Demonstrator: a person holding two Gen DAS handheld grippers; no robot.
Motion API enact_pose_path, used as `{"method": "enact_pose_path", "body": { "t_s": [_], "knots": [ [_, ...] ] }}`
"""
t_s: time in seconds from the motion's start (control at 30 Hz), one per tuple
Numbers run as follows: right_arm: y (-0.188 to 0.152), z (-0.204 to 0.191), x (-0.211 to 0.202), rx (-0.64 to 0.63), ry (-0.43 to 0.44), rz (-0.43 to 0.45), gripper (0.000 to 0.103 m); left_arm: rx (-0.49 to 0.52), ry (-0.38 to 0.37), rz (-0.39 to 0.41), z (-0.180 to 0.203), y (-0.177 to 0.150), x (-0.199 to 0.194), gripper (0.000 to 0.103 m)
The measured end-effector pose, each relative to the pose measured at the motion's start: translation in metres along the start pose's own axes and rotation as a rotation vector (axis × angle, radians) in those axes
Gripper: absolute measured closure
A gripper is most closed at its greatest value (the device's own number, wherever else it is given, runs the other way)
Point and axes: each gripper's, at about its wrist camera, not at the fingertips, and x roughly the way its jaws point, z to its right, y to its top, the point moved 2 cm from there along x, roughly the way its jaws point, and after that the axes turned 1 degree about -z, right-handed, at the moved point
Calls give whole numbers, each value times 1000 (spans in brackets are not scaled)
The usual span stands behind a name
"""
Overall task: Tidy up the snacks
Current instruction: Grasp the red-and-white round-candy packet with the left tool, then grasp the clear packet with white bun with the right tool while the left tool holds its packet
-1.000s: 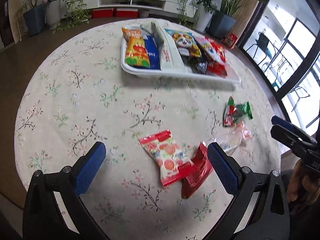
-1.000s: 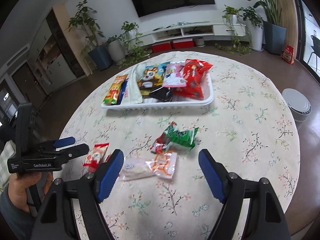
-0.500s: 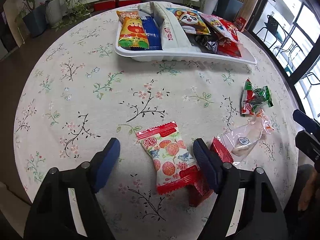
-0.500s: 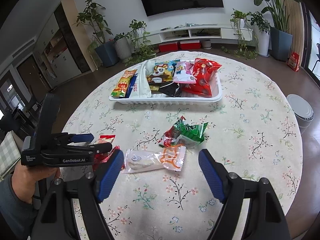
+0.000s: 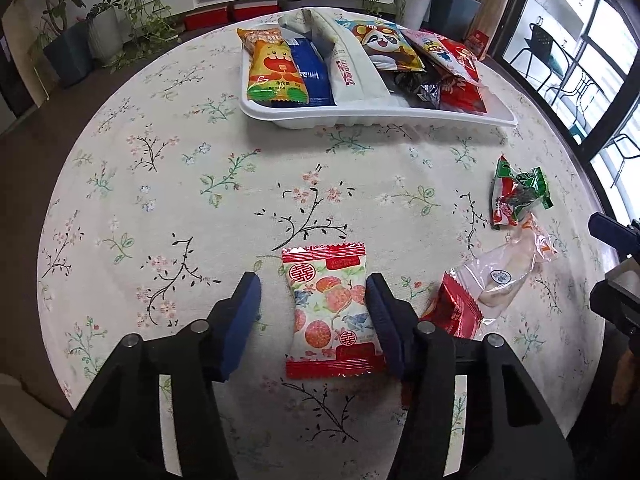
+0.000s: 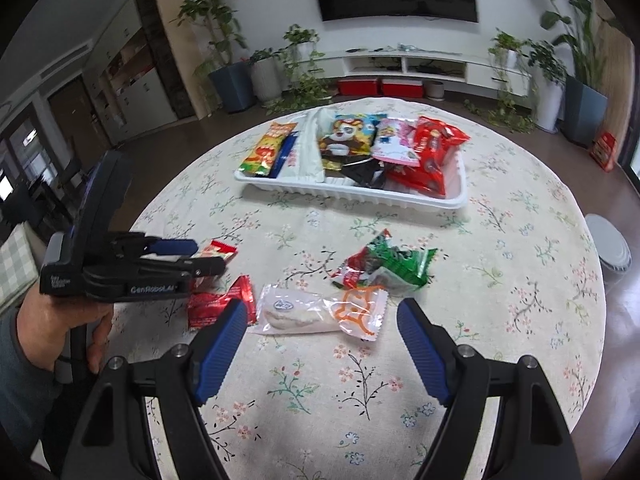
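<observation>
Packet (image 5: 331,312) between closing jaws, right pad touching

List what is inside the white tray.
The white tray holds an orange snack packet, blue packet, white pouch, panda bag, black packet and red packets. Anything underneath them is hidden.
</observation>
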Motion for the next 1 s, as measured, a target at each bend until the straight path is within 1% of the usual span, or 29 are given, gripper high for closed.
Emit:
{"method": "enact_pose_path", "body": {
  "t_s": [0.07,0.13,0.23,0.3,0.4,0.47,0.57,0.63,0.7,0.77,0.87,1.0],
  "knots": [
    [1,-8,1,-58,24,-15,23,7,1,5,-2,0,-1,57],
    [3,-14,1,-129,57,-28,23,14,-2,10,-2,0,-1,65],
    [7,-23,3,-282,138,-53,23,21,-13,14,-4,0,-1,67],
    [11,-26,8,-360,162,-84,25,29,-19,18,-5,-1,-2,67],
    [19,-30,18,-442,206,-136,31,49,-27,20,-4,-2,-3,69],
    [23,-33,26,-495,227,-169,31,65,-37,21,-3,-3,-3,70],
    [24,-38,43,-566,246,-234,32,82,-54,28,-3,-6,-4,70],
    [21,-40,54,-615,255,-284,36,89,-76,35,-4,-7,-4,70],
    [18,-42,64,-657,247,-327,38,90,-86,39,-5,-8,-5,70],
    [16,-41,74,-696,220,-361,39,91,-93,43,-7,-8,-5,70],
    [12,-38,90,-737,176,-411,39,106,-88,48,-7,-10,-6,70],
    [15,-38,96,-738,188,-435,40,131,-78,49,-4,-11,-6,70]
  ]
}}
